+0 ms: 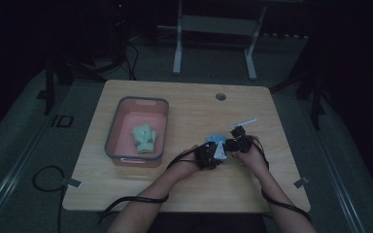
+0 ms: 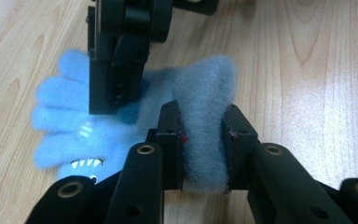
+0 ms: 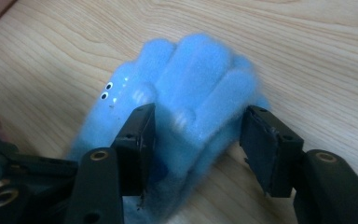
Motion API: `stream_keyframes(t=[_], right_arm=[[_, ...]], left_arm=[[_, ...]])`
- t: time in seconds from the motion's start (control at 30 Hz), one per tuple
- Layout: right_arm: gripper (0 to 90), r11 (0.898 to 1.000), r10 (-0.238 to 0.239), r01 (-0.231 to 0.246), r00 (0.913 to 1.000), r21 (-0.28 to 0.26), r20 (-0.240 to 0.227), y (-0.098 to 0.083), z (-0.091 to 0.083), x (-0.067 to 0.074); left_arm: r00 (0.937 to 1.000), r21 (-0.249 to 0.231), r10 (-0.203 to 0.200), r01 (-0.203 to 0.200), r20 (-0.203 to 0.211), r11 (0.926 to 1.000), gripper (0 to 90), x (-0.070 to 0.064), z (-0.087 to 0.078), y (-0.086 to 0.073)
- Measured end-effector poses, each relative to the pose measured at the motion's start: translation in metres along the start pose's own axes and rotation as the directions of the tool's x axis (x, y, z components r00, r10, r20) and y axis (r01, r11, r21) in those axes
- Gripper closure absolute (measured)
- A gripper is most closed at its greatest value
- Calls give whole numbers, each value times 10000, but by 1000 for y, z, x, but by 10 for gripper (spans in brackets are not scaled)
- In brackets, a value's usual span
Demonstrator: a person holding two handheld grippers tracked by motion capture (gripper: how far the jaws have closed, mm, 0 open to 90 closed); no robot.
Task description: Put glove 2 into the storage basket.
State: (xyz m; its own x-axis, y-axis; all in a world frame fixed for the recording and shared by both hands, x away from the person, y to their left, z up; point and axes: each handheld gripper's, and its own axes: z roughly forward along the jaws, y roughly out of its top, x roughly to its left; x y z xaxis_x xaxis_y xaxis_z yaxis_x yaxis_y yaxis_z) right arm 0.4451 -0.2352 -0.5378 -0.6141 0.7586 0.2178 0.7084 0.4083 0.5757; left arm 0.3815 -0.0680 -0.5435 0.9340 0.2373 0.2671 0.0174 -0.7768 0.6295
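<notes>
You're pinching the blue glove's [image 2: 121, 126] cuff tight in your left gripper [image 2: 204, 149] while your right gripper [image 3: 196, 144] is straddling its finger end, jaws part-open, lying lengthwise between them.

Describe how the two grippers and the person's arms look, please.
Both grippers are black. The left gripper has boxy fingers with flat dark pads and round brass-coloured holes in its links. The right gripper looks the same. A grey plate sits on top, and a black cable trails off. The forearms are bare, without sleeves.
</notes>
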Motion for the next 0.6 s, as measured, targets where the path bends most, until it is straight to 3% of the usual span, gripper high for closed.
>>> stream_keyframes(t=[0.1, 0.17, 0.33, 0.6], right_arm=[[722, 9994, 329, -319, 9973, 157, -663, 1, 3, 0], [760, 9991, 415, -412, 9962, 52, -769, 2, 3, 1], [790, 9978, 504, -545, 9934, -376, -1032, 5, -4, 3], [792, 9948, 199, -329, 9909, -961, -1329, 23, -17, 16]], left_arm=[[9999, 114, 72, -71, -120, 9999, 749, -1, -1, 2], [9992, 235, 291, -285, -259, 9993, 756, -4, -3, 4], [9992, 367, 250, -239, -299, 9990, 766, 2, -16, 5], [9984, 441, 209, -186, -534, 9989, 769, 11, -47, 11]])
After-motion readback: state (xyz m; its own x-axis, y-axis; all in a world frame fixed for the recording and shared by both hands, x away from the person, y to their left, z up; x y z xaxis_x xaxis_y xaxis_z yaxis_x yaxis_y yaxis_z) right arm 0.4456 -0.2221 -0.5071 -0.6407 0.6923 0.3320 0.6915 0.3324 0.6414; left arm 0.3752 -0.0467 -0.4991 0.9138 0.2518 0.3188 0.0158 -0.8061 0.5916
